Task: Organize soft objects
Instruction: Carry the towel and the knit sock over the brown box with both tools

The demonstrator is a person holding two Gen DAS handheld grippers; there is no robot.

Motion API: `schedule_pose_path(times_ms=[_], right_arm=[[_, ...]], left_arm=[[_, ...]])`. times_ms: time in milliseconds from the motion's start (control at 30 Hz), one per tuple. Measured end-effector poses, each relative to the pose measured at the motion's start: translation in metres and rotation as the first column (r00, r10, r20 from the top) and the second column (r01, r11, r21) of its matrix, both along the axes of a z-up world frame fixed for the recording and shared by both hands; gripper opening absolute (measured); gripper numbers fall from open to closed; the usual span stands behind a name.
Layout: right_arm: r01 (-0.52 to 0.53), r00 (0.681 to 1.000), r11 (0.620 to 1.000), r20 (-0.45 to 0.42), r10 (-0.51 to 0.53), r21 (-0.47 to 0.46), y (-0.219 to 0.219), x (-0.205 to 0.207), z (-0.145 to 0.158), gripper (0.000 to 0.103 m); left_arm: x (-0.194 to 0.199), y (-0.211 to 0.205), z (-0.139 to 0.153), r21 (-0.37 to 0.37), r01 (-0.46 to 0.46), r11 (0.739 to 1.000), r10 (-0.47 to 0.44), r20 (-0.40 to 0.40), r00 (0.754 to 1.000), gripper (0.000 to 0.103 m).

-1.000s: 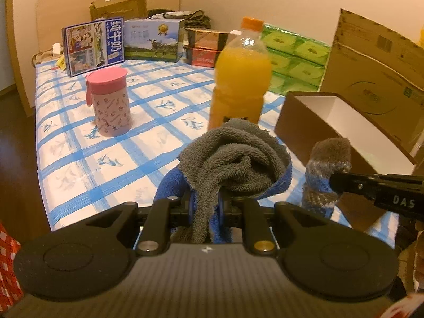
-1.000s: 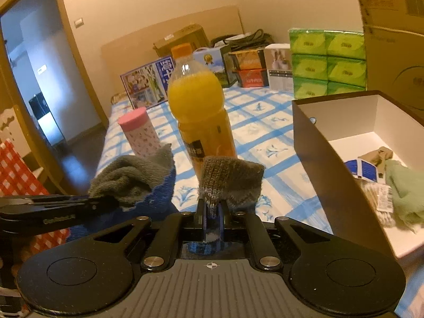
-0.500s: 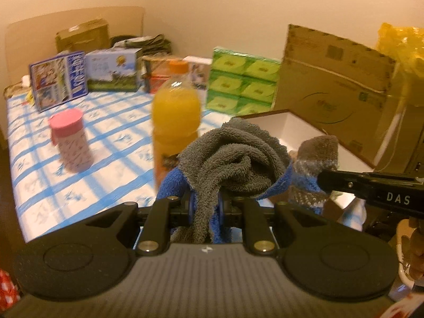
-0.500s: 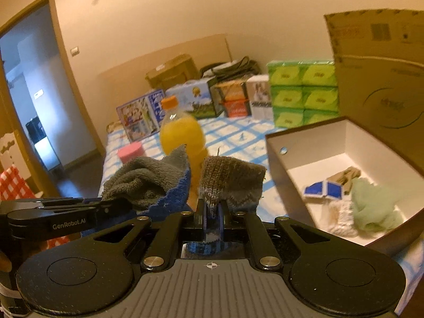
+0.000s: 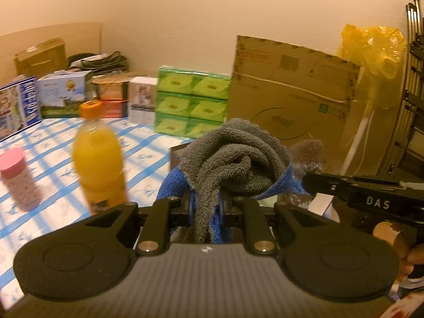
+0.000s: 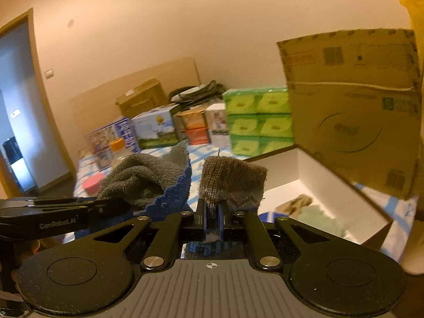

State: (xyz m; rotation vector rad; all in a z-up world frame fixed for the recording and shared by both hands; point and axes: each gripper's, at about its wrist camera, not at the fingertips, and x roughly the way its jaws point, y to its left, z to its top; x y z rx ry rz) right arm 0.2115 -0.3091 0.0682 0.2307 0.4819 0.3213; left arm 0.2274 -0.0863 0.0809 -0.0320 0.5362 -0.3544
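My left gripper (image 5: 206, 206) is shut on a grey and blue towel (image 5: 233, 156), held up in the air; the towel also shows in the right wrist view (image 6: 148, 180). My right gripper (image 6: 212, 212) is shut on a brown knitted sock (image 6: 233, 182), also seen blurred in the left wrist view (image 5: 307, 156). Both are lifted side by side, close to an open white-lined box (image 6: 318, 175) that holds a pale green cloth (image 6: 320, 220) and other small soft items.
An orange juice bottle (image 5: 99, 159) and a pink-lidded cup (image 5: 18, 180) stand on the blue checked tablecloth (image 5: 143, 145). Green tissue packs (image 5: 193, 103), cartons and a large cardboard box (image 5: 294, 100) stand behind. A yellow bag (image 5: 371, 53) is at the right.
Both grippers have risen and swung right with their loads. The bottle and cup have slid left and lower in view, and the open box now lies below the right gripper.
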Motion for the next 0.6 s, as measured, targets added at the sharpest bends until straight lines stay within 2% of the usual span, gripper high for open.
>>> schedule_pose_path(times_ms=[233, 600], right_arm=[[0.036, 0.999, 0.998, 0.014, -0.035, -0.046, -0.026, 0.029, 0.001, 0.008], [0.066, 0.998, 0.994, -0.001, -0.066, -0.084, -0.063, 0.107, -0.017, 0.008]], left_arm=[[0.039, -0.043, 0.002, -0.012, 0.059, 0.998, -0.059, 0.004, 0.998, 0.015], [0.127, -0.093, -0.012, -0.013, 0.070, 0.997, -0.070, -0.026, 0.997, 0.015]])
